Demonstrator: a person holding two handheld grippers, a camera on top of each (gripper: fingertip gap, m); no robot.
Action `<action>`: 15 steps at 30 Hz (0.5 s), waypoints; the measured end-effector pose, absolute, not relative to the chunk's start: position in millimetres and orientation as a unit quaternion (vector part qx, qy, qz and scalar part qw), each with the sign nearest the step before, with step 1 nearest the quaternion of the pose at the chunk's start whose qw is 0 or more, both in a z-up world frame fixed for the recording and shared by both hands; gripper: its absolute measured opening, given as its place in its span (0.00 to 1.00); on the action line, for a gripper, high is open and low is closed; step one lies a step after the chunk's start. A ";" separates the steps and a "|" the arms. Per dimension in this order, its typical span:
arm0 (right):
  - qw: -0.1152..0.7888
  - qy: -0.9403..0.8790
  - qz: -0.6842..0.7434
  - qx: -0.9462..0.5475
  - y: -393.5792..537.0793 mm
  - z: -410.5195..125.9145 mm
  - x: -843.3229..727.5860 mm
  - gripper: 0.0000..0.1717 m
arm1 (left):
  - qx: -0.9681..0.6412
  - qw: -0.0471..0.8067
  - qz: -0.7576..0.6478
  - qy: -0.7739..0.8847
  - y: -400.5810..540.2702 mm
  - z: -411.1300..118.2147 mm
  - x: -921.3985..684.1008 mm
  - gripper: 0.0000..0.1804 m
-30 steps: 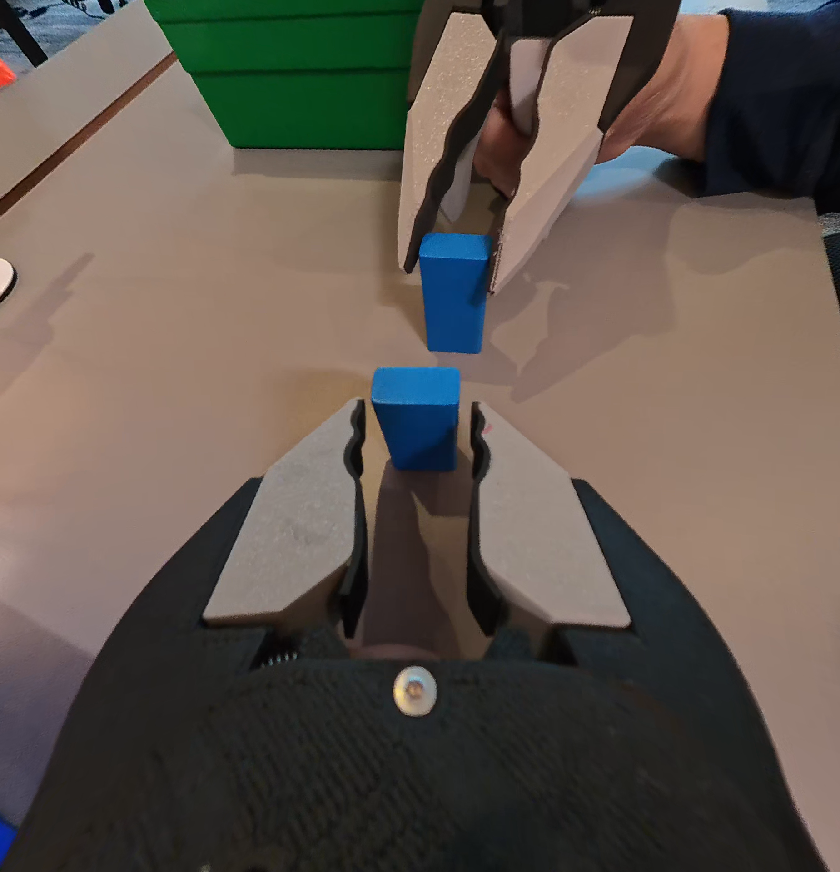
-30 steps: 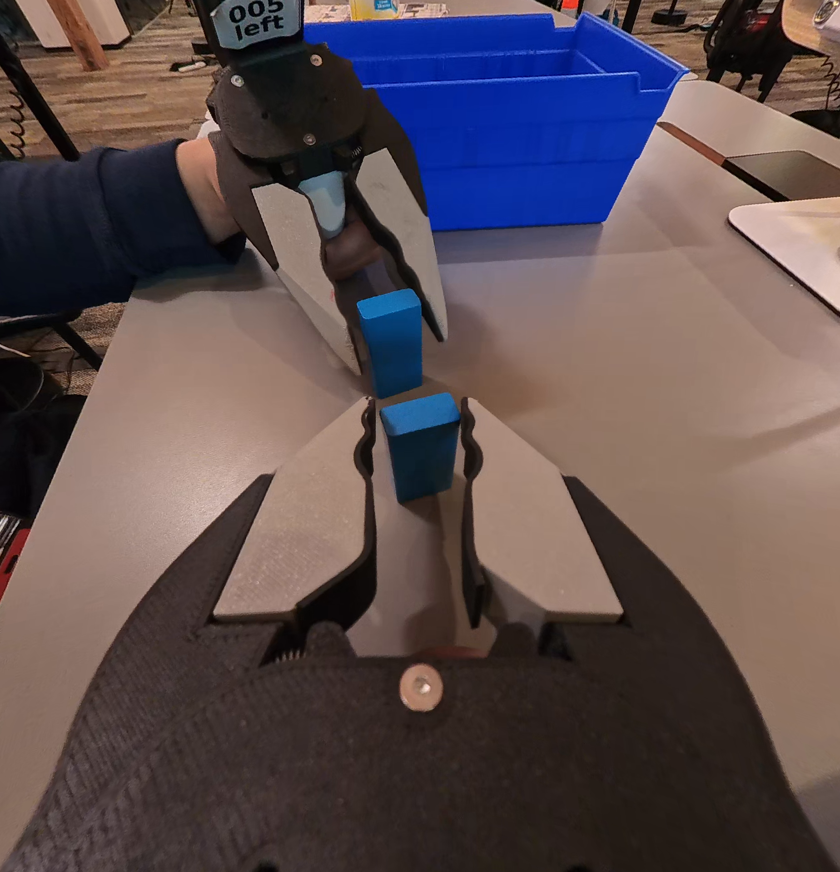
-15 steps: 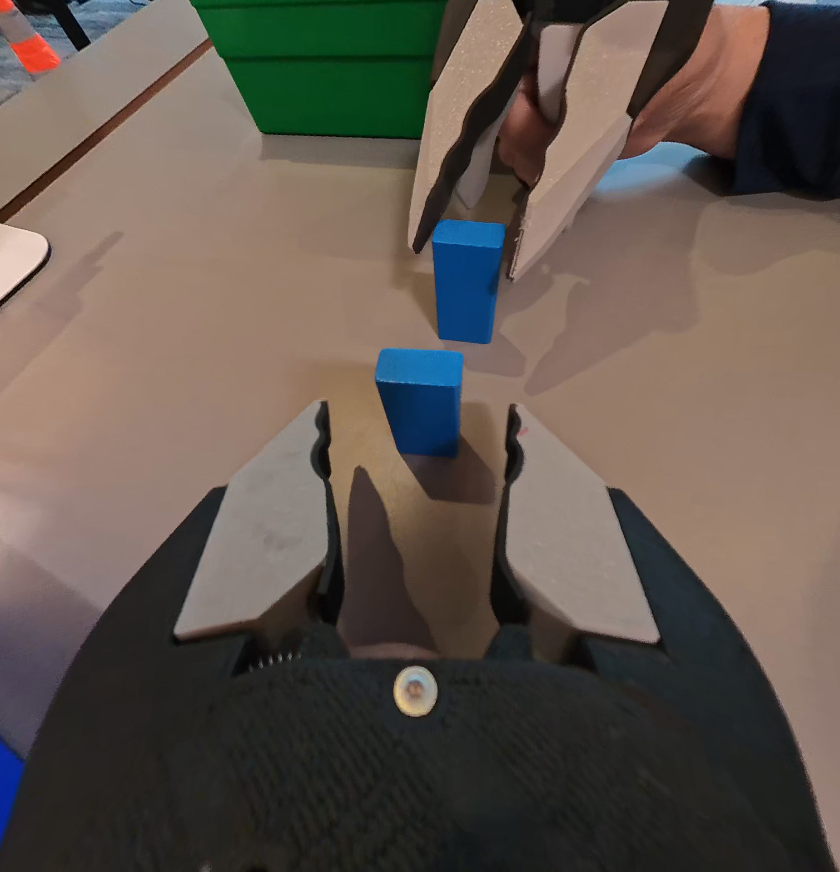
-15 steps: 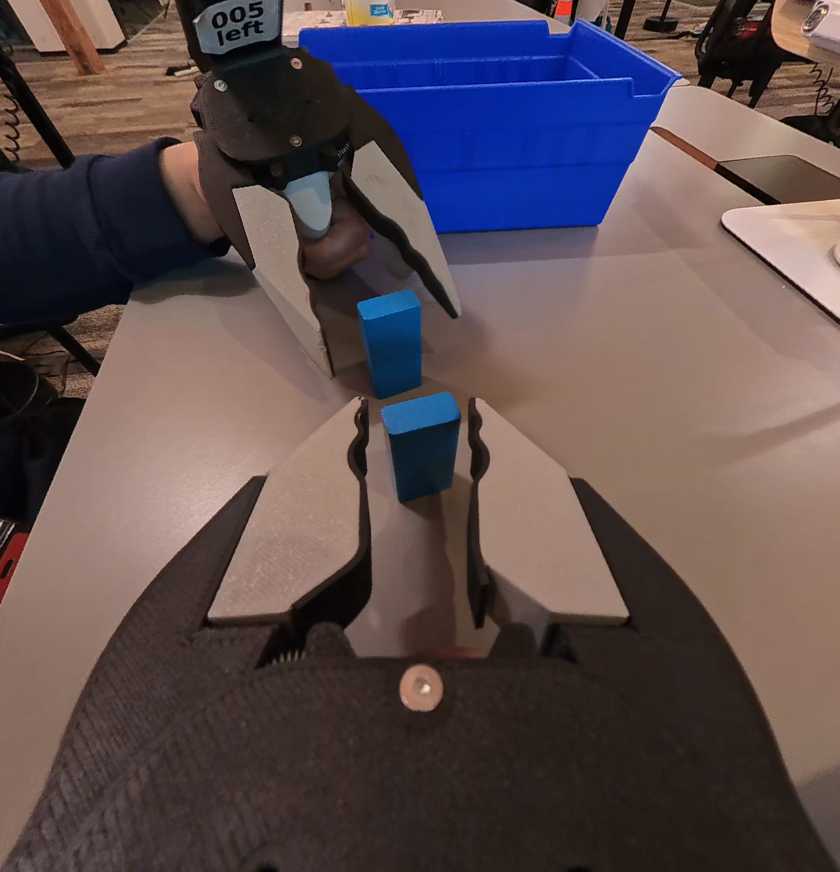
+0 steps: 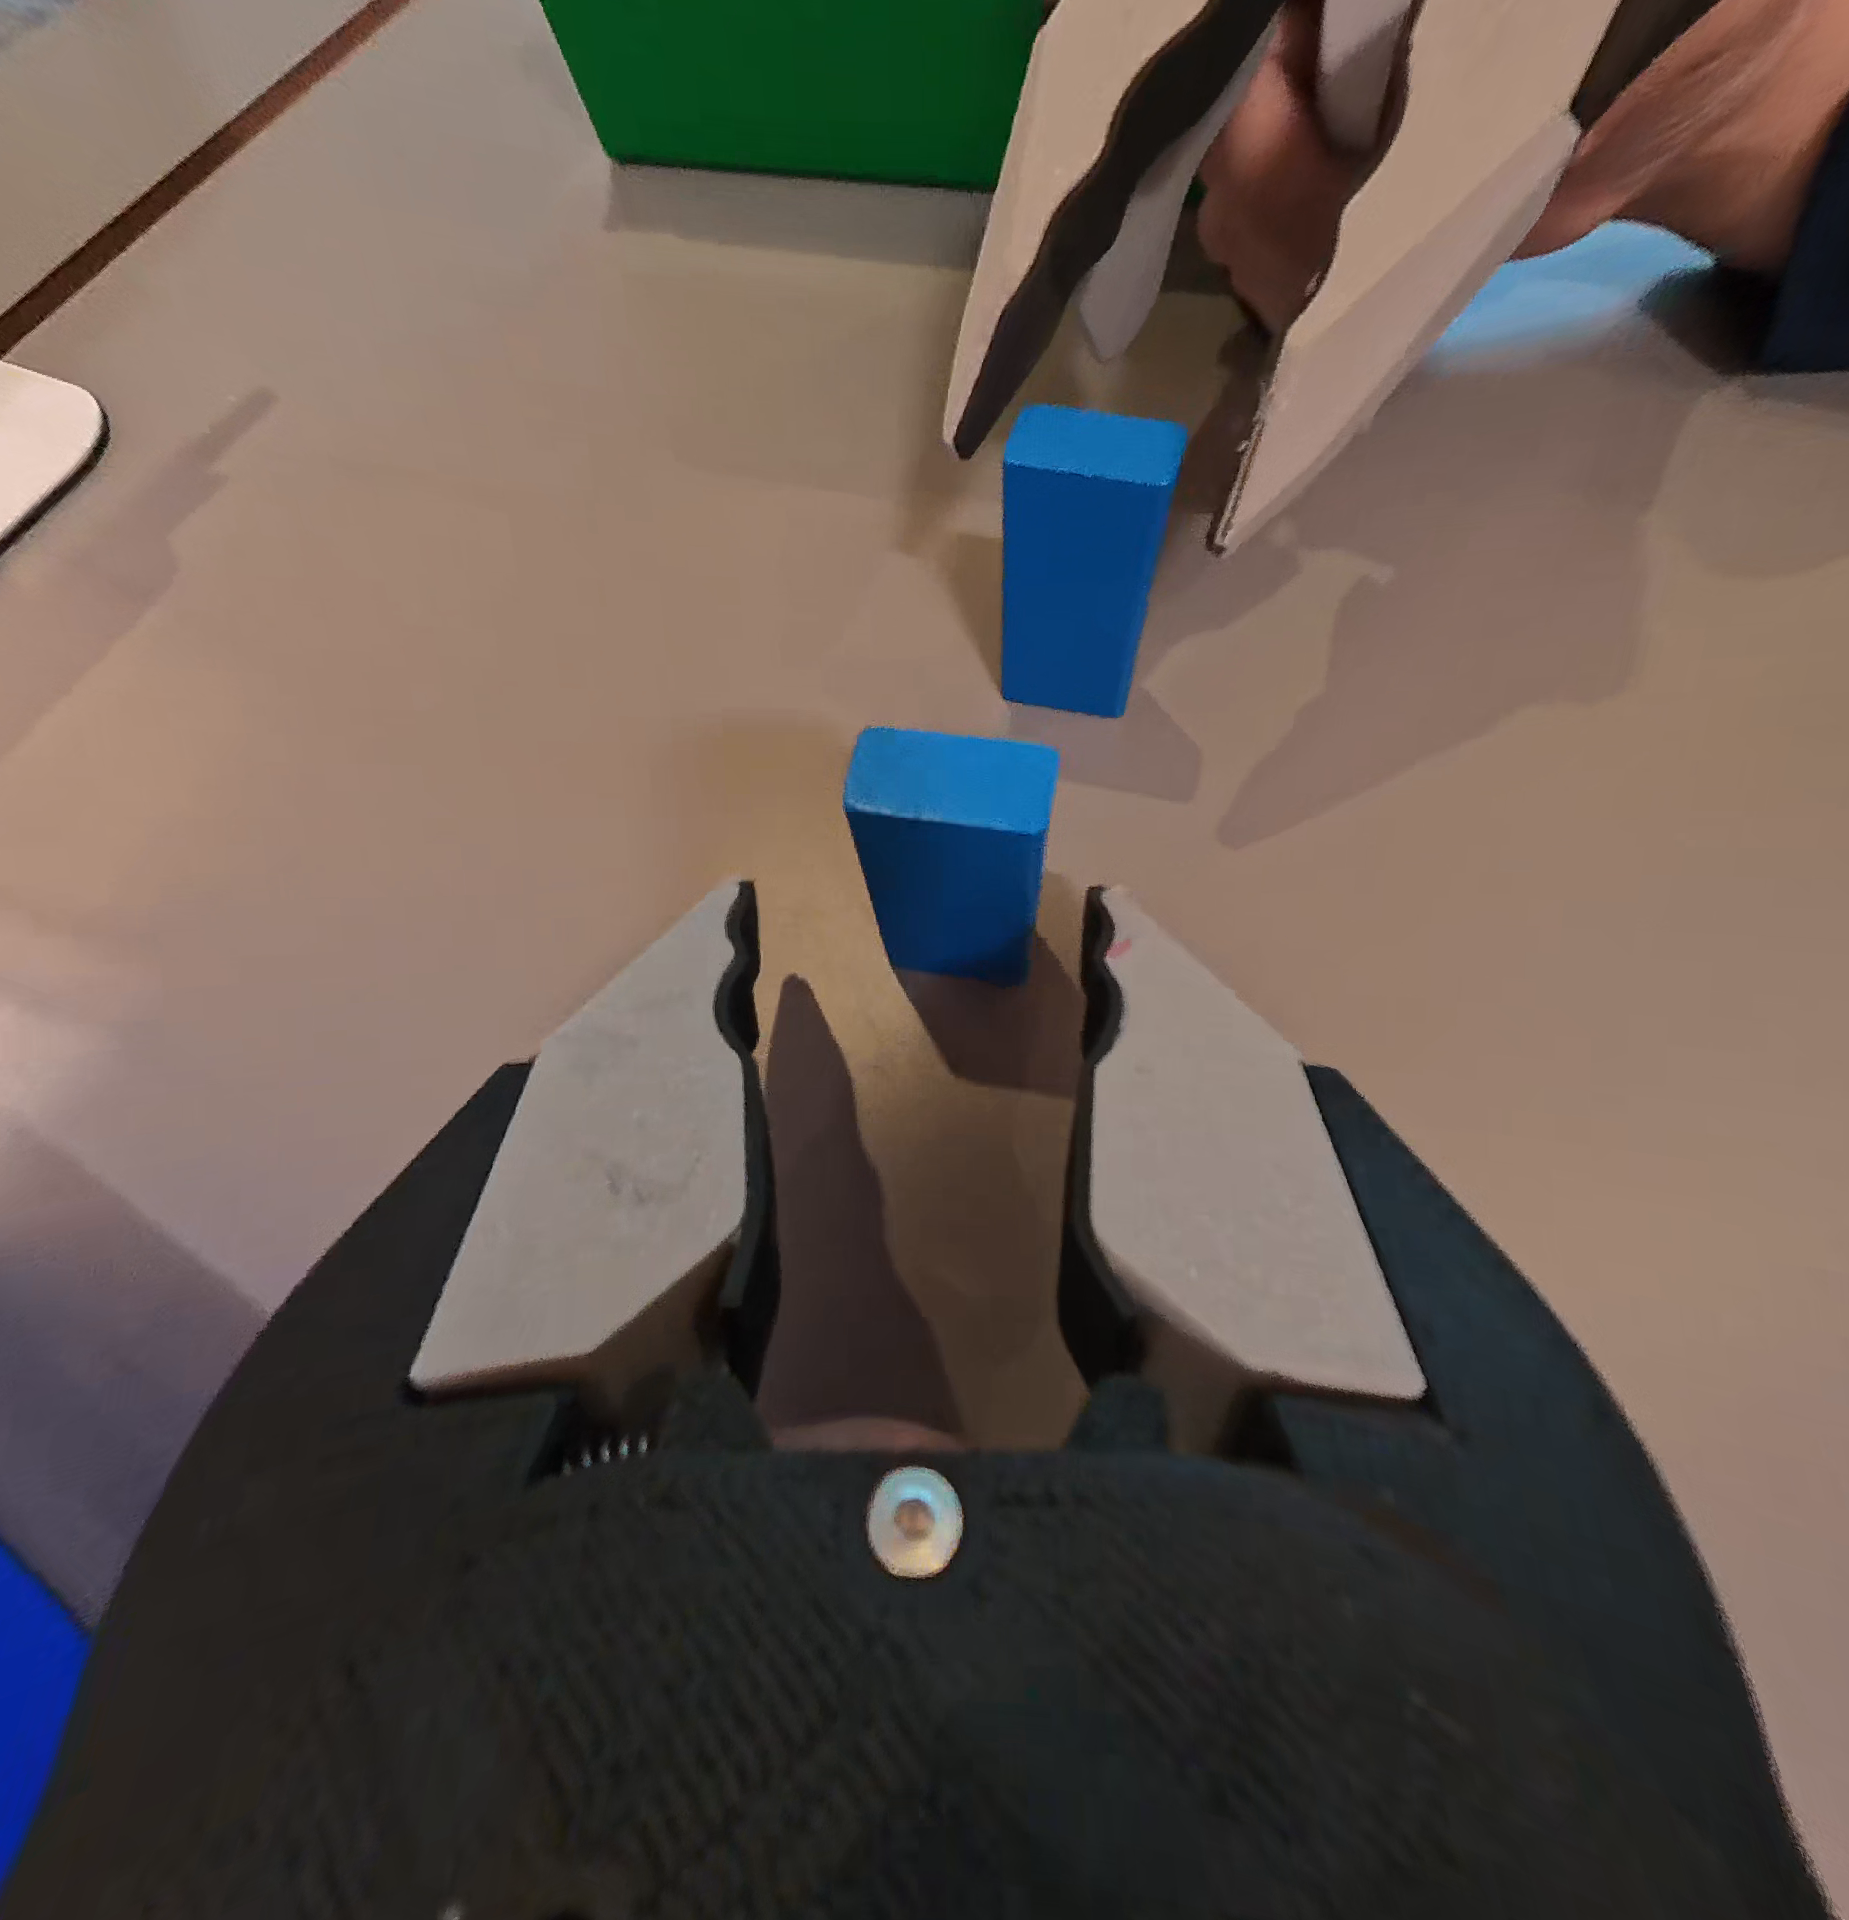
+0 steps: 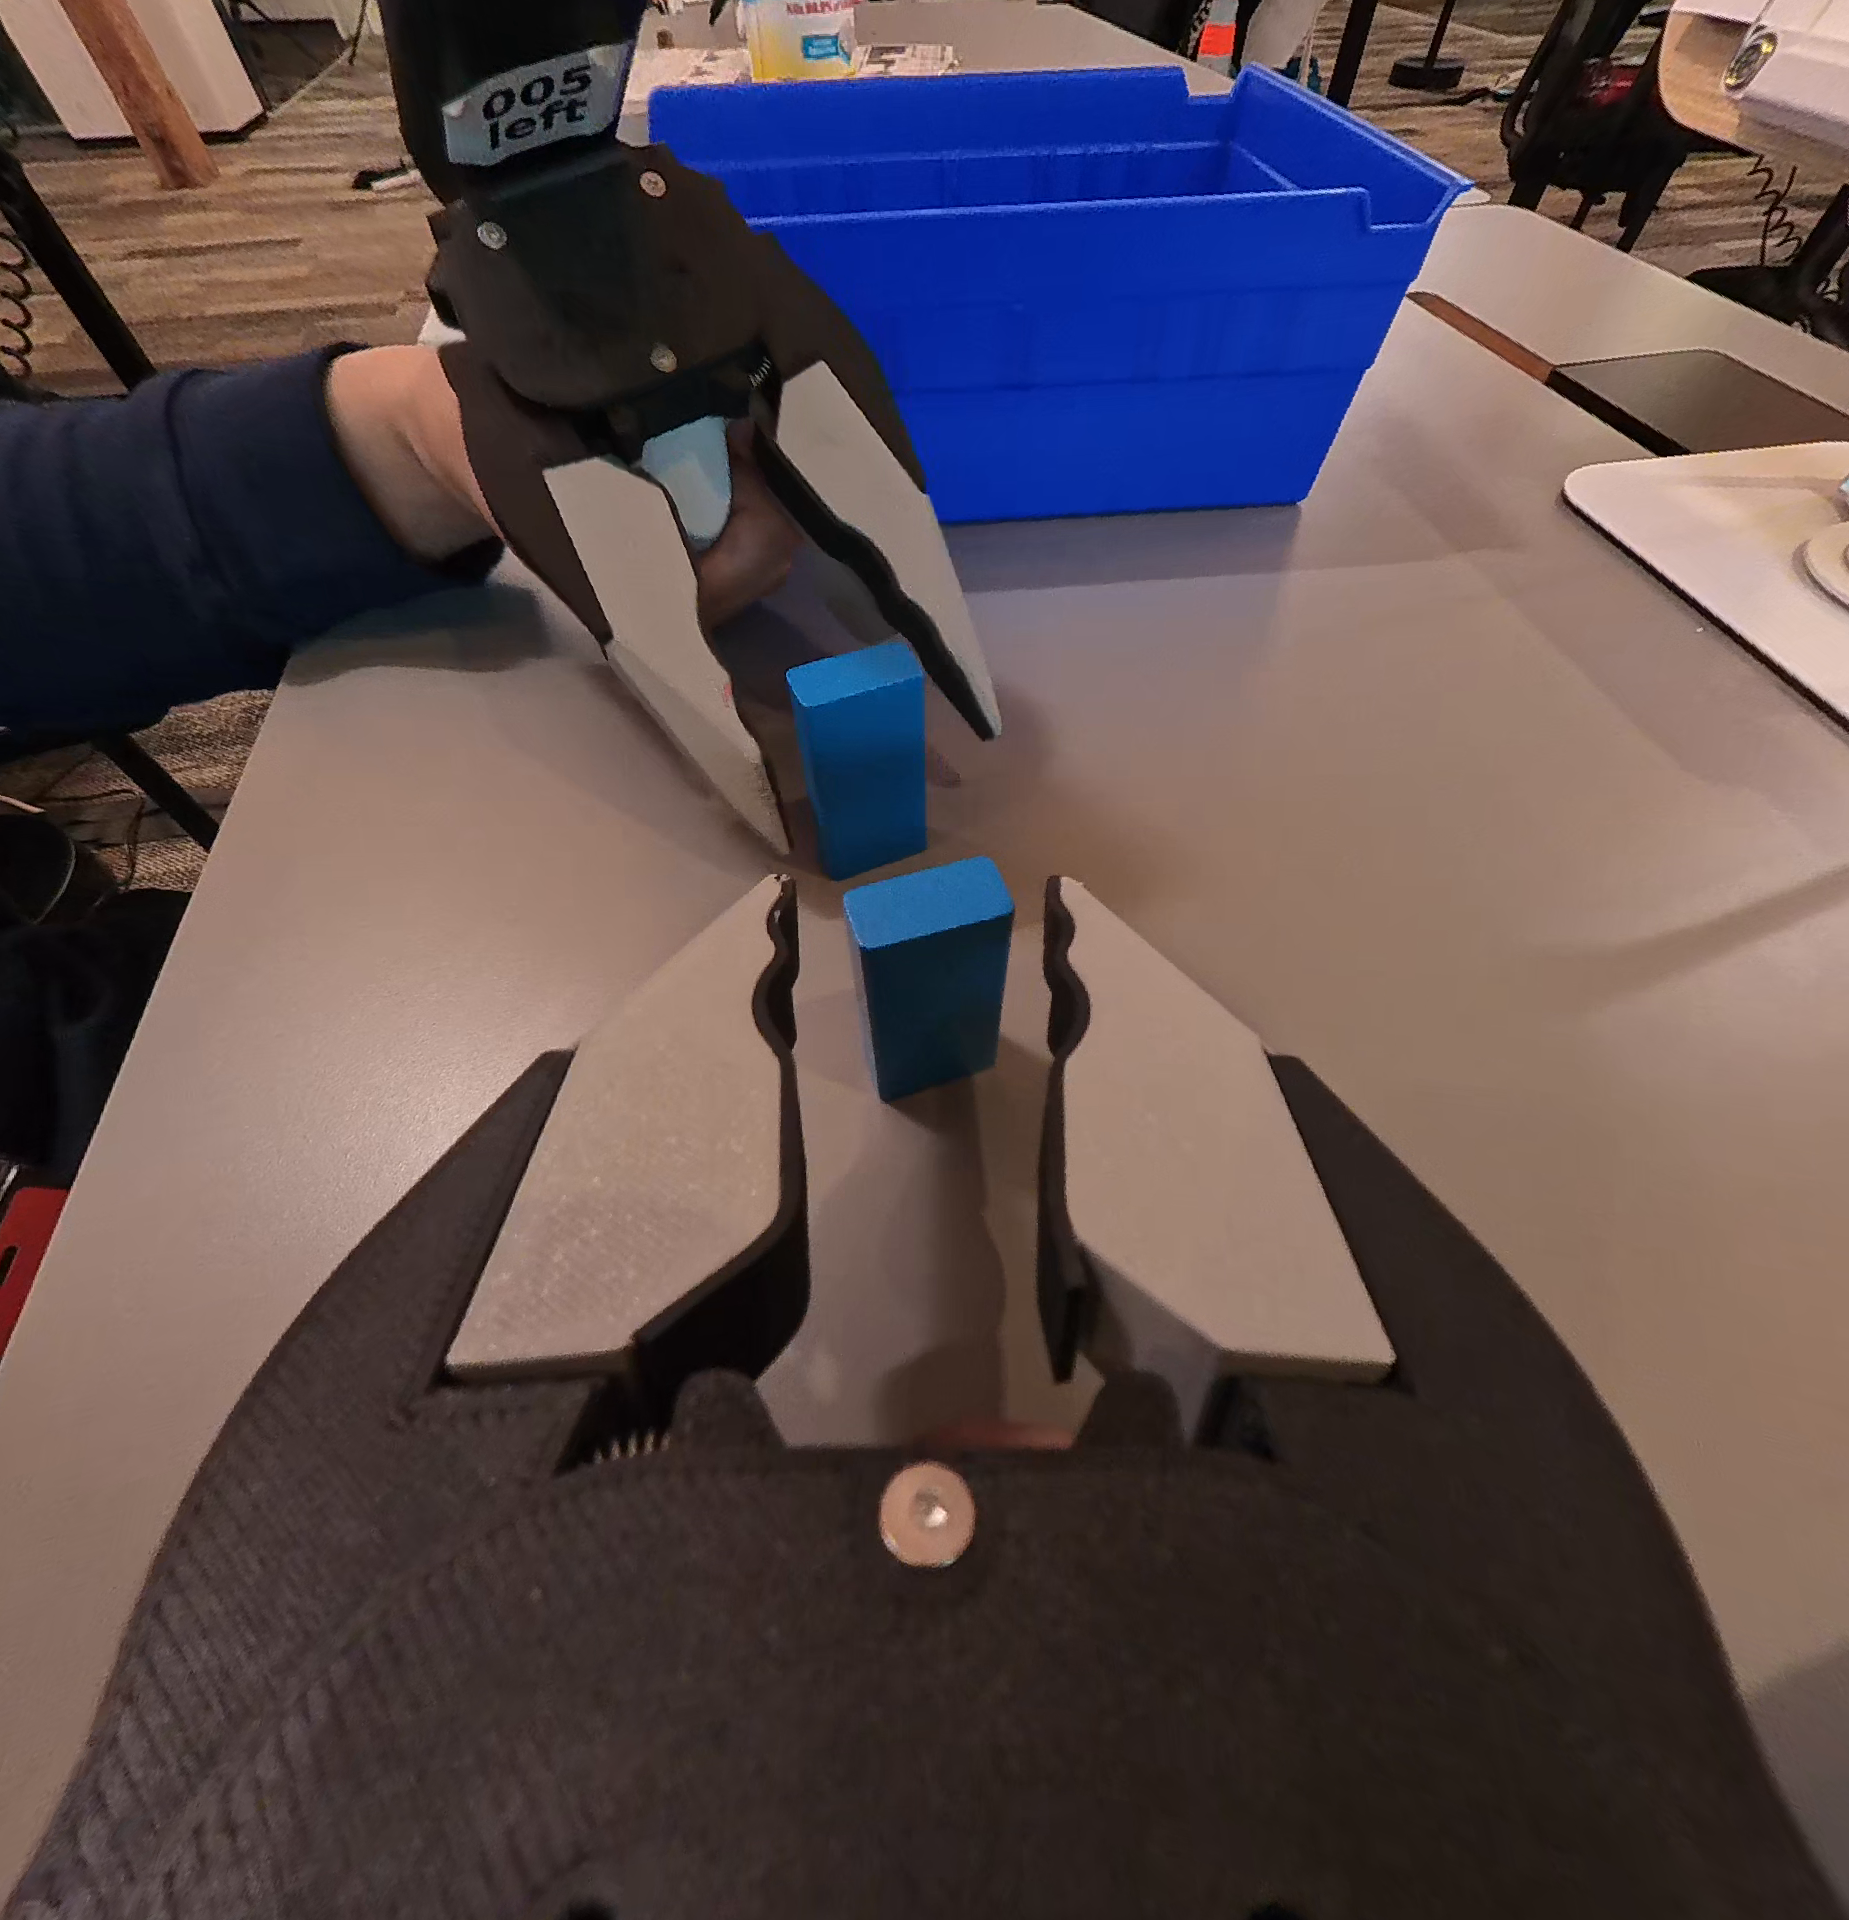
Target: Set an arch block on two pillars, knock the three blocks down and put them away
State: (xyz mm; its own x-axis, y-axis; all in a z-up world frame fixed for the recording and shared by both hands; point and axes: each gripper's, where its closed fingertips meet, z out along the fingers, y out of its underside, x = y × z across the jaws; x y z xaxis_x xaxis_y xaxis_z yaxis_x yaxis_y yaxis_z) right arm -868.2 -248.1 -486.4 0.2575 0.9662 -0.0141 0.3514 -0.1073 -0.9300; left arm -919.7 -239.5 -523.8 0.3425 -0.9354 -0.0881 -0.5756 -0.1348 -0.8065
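Observation:
Two blue pillar blocks stand upright on the grey table, close together. In the left wrist view the near pillar (image 5: 946, 852) stands just beyond my left gripper (image 5: 920, 904), which is open and does not touch it. The far pillar (image 5: 1081, 561) stands between the fingers of my right gripper (image 5: 1091, 494). In the right wrist view my right gripper (image 6: 920, 888) is open around its pillar (image 6: 930, 987), with a gap on each side. The other pillar (image 6: 863, 758) stands behind it, by my open left gripper (image 6: 884, 784). No arch block is in view.
A blue bin (image 6: 1055, 312) stands at the table's far side behind my left gripper. A green bin (image 5: 795, 83) stands behind my right gripper. A white pad (image 6: 1730, 551) lies at the table's edge. A person's hand and dark sleeve (image 6: 172, 520) hold my left gripper.
Both grippers' jaws have opened off their pillars, which stay standing. My left gripper has drawn back a little, then narrowed slightly. My right gripper has lifted slightly.

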 end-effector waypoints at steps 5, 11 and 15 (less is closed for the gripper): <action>0.441 -0.500 0.348 -0.659 -248.5 -486.7 -868.0 0.26 | -0.730 0.385 -0.189 0.532 -231.0 -533.3 -922.8 0.34; 0.440 -0.502 0.349 -0.658 -249.1 -486.7 -868.1 0.26 | -0.727 0.395 -0.166 0.536 -229.1 -534.0 -932.8 0.34; 0.439 -0.502 0.345 -0.660 -249.1 -487.7 -866.8 0.26 | -0.734 0.397 -0.164 0.526 -226.0 -533.8 -935.2 0.34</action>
State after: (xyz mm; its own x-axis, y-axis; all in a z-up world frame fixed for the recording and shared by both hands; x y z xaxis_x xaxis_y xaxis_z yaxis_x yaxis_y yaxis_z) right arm -866.8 -249.1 -487.7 0.2571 0.9663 -0.0138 0.3599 -0.1090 -0.9266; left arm -935.2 -226.0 -533.8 0.3922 -0.9027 -0.1771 -0.6428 -0.1312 -0.7547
